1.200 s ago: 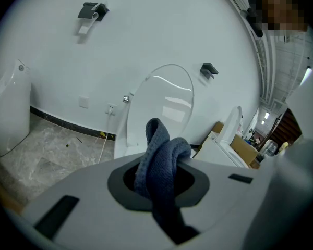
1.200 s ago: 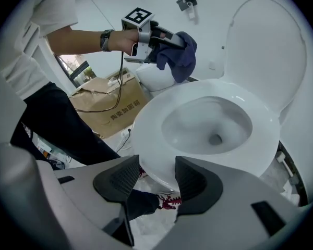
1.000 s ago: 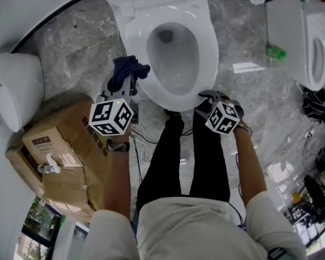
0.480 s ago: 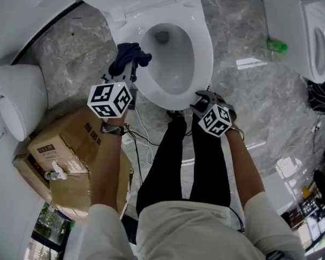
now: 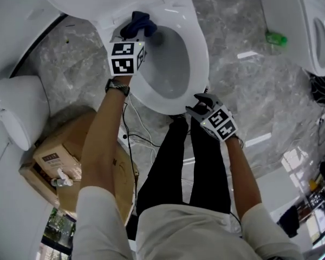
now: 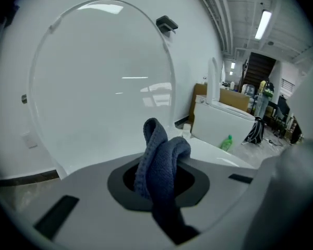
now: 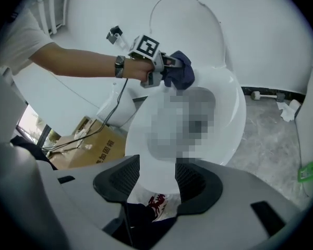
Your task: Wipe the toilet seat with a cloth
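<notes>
The white toilet seat (image 5: 197, 42) lies under the raised lid (image 6: 99, 77). A dark blue cloth (image 5: 138, 21) rests at the seat's back left, by the hinge. My left gripper (image 5: 131, 37) is shut on it. In the left gripper view the cloth (image 6: 159, 160) bunches up between the jaws of the left gripper (image 6: 159, 178). My right gripper (image 5: 201, 103) hovers open just off the seat's front rim, holding nothing. The right gripper view shows the open right gripper (image 7: 157, 177), the seat (image 7: 235, 113) beyond it, and the left gripper (image 7: 169, 69) with the cloth (image 7: 180, 72).
A cardboard box (image 5: 59, 156) stands on the floor at the left, beside a white fixture (image 5: 16, 107). A second toilet (image 5: 309, 31) and a green bottle (image 5: 275, 38) are at the right. Cables (image 5: 132, 140) trail by the person's black-trousered legs (image 5: 195, 161).
My left gripper has carried the cloth from beside the toilet's left side forward onto the back left of the seat. The right gripper has hardly moved.
</notes>
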Available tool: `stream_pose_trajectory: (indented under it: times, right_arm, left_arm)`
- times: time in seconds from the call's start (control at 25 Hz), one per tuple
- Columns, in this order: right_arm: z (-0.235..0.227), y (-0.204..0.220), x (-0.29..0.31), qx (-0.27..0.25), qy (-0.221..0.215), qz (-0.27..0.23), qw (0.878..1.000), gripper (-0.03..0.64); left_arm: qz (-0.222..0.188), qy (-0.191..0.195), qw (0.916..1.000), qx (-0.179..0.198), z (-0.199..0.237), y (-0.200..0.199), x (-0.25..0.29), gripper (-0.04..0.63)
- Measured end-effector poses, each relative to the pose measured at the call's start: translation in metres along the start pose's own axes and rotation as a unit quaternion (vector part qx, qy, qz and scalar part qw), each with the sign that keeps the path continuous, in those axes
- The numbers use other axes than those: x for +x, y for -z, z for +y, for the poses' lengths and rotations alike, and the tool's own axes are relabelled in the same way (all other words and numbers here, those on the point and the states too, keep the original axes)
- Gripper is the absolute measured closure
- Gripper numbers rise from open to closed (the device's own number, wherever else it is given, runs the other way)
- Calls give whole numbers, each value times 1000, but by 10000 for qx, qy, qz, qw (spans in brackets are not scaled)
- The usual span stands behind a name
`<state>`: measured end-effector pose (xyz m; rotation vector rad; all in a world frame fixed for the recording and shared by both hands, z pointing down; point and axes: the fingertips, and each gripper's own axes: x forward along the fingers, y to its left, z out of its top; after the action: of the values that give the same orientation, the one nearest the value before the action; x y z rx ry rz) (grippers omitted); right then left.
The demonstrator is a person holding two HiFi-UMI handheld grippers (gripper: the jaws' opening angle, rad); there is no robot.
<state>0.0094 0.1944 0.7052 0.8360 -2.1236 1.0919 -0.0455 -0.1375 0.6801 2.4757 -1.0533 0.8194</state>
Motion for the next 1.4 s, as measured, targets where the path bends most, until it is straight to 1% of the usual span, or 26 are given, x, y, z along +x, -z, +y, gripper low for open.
stream_pose_trajectory:
  times: [0.08,0.2,0.28,0.36,0.44,0.52,0.56,0.6,0.68,0.8,0.88,0.96,1.08,1.12,1.24,1.36,1.4]
  right_arm:
    - [4,-7,-8,17,-38,-51,10000,388]
    - [4,-14,-20,22,-82,-74,9999,388]
    - [0,-17,-27,68,-65,-103,9999,388]
    - [-7,-19,-33,161,-31,-144,9998,388]
    - [-15,-24,-37,233,-1,-232,9995,388]
    - [-21,-32,-39,189,22,-310,9993,388]
    - [-23,-35,-39,135,33,-320,9994,388]
    - [-25,-38,-40,85,38,-311,9995,388]
    - [-25,-45,-43,25,24,-298,9996,388]
    - [-23,-57,-46,-39,39,-361,9993,388]
    - [-21,-65,-51,-104,71,-438,9990,388]
    - [-17,-70,-56,-93,53,-566,9983,388]
    - [-9,-72,-62,-90,-47,-664,9977,388]
    - [-7,-72,-63,-157,-83,-636,9978,388]
    - [-2,-73,-66,-454,-170,-556,9973,388]
    - [-1,-69,-72,-580,-225,-523,9967,388]
    - [-2,-69,-74,-623,-245,-522,9964,388]
  left_arm:
    - [-65,-277,9995,-125,5,2,16,557]
    - [-317,-447,9976,-420,5,1,30,557]
    - [-411,-452,9973,-407,-2,2,36,557]
    - [-383,-511,9972,-386,-6,9,42,557]
    - [-409,-637,9964,-373,-4,13,45,557]
    - [-479,-794,9950,-358,1,13,43,557]
    - [-507,-913,9937,-411,7,14,40,557]
    - [-536,-1041,9917,-524,13,16,35,557]
    - [-592,-1279,9860,-891,27,21,24,557]
    - [-538,-1674,9733,-1474,49,28,10,557]
    - [-397,-1947,9642,-1758,63,34,0,557]
    - [-228,-2176,9573,-1892,75,43,-13,555]
    - [-32,-2352,9533,-1894,86,55,-32,554]
    - [12,-2366,9521,-1937,89,60,-37,552]
    - [194,-2466,9449,-2143,98,75,-55,549]
    - [358,-2643,9384,-2195,101,91,-72,549]
    - [408,-2720,9351,-2234,101,98,-79,549]
